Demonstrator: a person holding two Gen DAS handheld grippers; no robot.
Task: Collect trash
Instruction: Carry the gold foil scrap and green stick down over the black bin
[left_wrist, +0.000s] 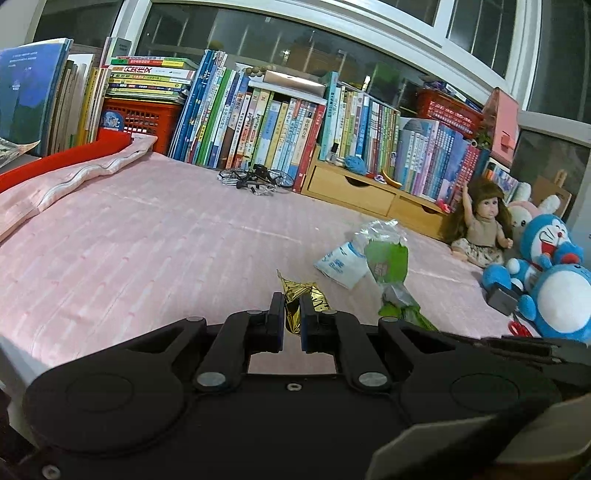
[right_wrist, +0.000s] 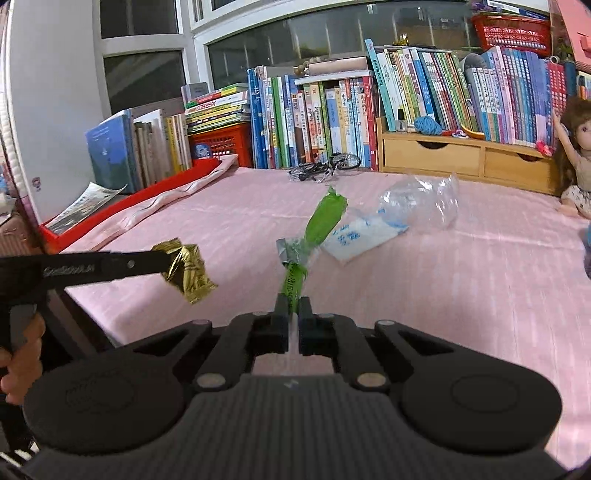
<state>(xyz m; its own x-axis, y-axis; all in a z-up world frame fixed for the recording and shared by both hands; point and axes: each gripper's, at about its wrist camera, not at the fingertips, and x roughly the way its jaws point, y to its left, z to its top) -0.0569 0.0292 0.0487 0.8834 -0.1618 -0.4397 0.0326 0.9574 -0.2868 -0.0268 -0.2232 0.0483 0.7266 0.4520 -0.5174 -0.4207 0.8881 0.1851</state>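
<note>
My left gripper is shut on a crumpled gold foil wrapper, held above the pink bed. In the right wrist view the same gold wrapper hangs from the left gripper's fingers at the left. My right gripper is shut on the end of a long green plastic wrapper, which stands up from the jaws. In the left wrist view this green wrapper hangs at the right. A white and blue packet and a clear plastic bag lie on the bedspread behind it.
Rows of books and a wooden drawer unit line the far edge of the bed. A toy bicycle lies in front of the books. A doll and blue plush toys sit at the right. A folded quilt lies at the left.
</note>
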